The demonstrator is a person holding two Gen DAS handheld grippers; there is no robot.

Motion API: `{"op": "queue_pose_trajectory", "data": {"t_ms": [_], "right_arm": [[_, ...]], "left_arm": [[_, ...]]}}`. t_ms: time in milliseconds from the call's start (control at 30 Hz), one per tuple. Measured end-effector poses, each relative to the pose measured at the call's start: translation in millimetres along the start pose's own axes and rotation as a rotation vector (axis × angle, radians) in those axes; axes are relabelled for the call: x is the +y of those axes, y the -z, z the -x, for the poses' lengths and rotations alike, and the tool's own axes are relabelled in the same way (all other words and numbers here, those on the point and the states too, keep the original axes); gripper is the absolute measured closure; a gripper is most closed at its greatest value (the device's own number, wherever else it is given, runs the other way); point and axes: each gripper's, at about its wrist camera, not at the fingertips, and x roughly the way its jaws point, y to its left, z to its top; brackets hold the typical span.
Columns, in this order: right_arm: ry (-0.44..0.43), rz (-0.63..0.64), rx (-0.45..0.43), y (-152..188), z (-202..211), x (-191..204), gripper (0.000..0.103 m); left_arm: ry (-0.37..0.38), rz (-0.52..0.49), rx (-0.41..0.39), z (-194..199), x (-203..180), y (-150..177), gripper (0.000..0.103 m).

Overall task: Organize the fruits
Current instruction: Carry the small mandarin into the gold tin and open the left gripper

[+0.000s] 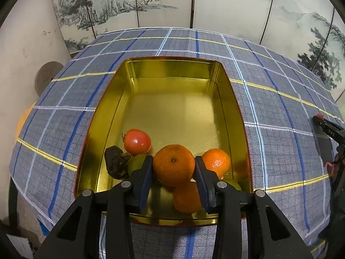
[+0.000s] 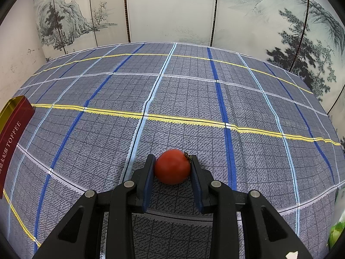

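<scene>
Left gripper (image 1: 173, 166) is over the near end of the gold tin (image 1: 172, 69), fingers clamped on an orange mandarin (image 1: 173, 165). Packed around it inside the tin: a red tomato (image 1: 137, 141), another mandarin (image 1: 216, 161), a dark shrivelled fruit (image 1: 116, 161). Right of the tin, on the checked bench (image 2: 172, 99), the right gripper (image 2: 172, 166) has its fingers clamped on a second tomato (image 2: 172, 166).

Light: bright, even, from overhead.
Glare: soft sheen on the gold tin's (image 1: 172, 112) floor toward 12 o'clock.
Shadows: short and dark under the gripper fingers at 6 o'clock.
Distortion: strong fisheye; tablecloth (image 2: 172, 99) lines bow, corners vignette black.
Focus: sharp centrally, softer at rims.
</scene>
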Motion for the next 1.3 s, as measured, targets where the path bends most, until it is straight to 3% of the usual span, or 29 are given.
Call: {"op": "queue_pose_trajectory", "data": {"t_ms": [900,1300], "right_arm": [[0.01,-0.011,0.0,1,2,1,0.074],[0.01,0.0,0.011,2,7,10,0.075]], "left_arm": [[-0.024,-0.029,-0.028,2,-8,3,0.062],[-0.015,-0.022,-0.04,6,-7,4,0.054]]}}
